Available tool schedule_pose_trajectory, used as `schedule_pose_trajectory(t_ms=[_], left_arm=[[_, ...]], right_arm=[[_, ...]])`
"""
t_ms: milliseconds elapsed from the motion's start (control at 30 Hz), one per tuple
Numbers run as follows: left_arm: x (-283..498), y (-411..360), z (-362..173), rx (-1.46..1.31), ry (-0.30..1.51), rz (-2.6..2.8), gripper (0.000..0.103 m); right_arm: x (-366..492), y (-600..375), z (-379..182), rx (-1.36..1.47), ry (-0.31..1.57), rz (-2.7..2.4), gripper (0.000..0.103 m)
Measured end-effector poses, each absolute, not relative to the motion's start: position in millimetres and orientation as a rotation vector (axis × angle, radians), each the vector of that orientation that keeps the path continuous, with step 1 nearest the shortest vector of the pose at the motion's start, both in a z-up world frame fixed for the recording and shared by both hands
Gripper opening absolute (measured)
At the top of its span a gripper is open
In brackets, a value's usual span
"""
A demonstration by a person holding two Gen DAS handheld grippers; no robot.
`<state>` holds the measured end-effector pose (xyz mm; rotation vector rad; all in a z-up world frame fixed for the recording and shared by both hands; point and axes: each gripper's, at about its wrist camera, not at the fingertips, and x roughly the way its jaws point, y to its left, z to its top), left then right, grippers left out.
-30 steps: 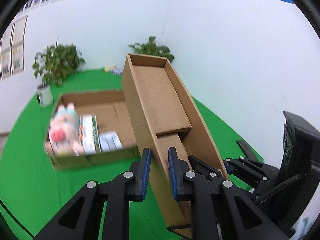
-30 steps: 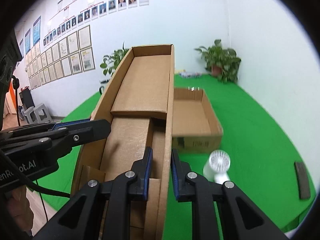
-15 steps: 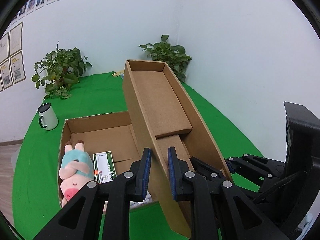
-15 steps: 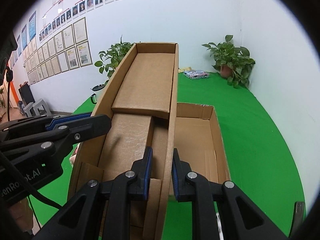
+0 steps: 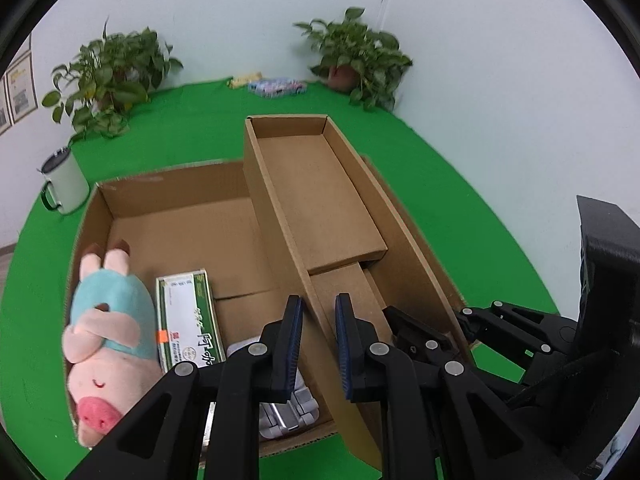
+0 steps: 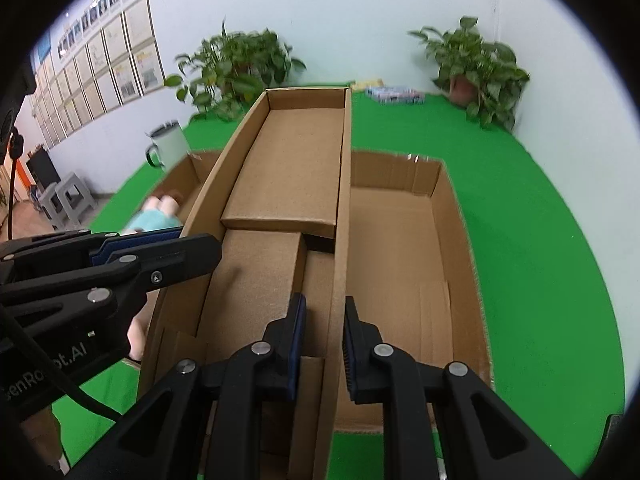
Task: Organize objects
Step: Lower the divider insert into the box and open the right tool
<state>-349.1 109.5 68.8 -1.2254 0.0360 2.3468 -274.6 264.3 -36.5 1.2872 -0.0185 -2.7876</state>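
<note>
A long cardboard lid (image 5: 320, 200) is held by both grippers, tilted, over the open cardboard box (image 5: 168, 188) on the green table. My left gripper (image 5: 318, 344) is shut on the lid's left side wall. My right gripper (image 6: 324, 344) is shut on the lid's right side wall (image 6: 340, 240). The box holds a pink pig plush (image 5: 108, 332), a green and white carton (image 5: 188, 320) and a silver object (image 5: 284, 416) near its front wall. The right part of the box (image 6: 400, 260) is bare.
A white mug (image 5: 64, 186) stands left of the box. Two potted plants (image 5: 108, 76) (image 5: 356, 56) stand at the back by the wall, with small packets (image 5: 276, 86) between them. Grey stools (image 6: 64, 200) stand beyond the table's left edge.
Both grippers have carried the lid toward and lower over the open box. The box and its contents now lie closer below the lid. Both grips are unchanged.
</note>
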Motion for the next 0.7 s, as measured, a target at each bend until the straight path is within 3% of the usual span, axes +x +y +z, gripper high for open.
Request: schedule_pose_trajectory(t_ms=[267,700], left_arm=[[-388,126,-2,-1.405,0.013,2.288,0.014],[-424,143,-31,-1.455,0.112,2.307,0.011]], right_arm=[[-299,279,-76,1.401,-0.058,-2.717,0.015],[-330,287,-102,1.497,-0.128,-2.699,0.015]])
